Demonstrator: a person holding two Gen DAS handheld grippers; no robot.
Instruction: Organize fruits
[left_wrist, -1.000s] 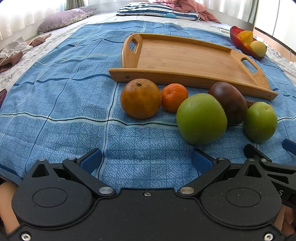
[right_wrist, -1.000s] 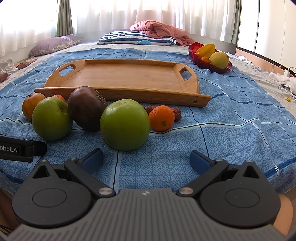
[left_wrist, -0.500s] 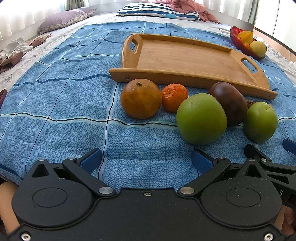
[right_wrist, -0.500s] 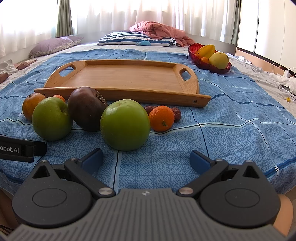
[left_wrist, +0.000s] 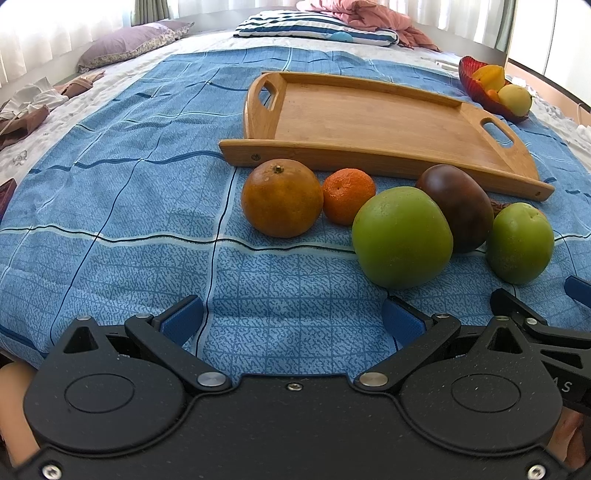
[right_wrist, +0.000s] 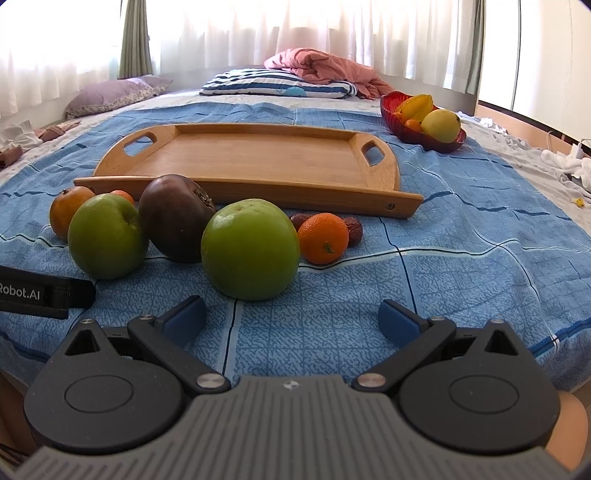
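The left gripper (left_wrist: 291, 319) is hovering low over the blue bedspread (left_wrist: 129, 206) with its blue pads spread wide and nothing between them, and the right gripper (right_wrist: 291, 317) is doing the same, jaws parted and empty. The fruits are lying in a loose row on the cloth just in front of the wooden tray (right_wrist: 255, 162), which is sitting bare behind them. A large orange (left_wrist: 281, 197) is resting beside a small mandarin (left_wrist: 349, 195); a green apple (left_wrist: 402, 237) is touching a dark brown fruit (left_wrist: 456, 205), and a second green apple (right_wrist: 250, 254) is lying nearest the right gripper, next to another mandarin (right_wrist: 323, 238). A red bowl (right_wrist: 424, 138) holding yellow fruit is standing well apart, beyond the tray.
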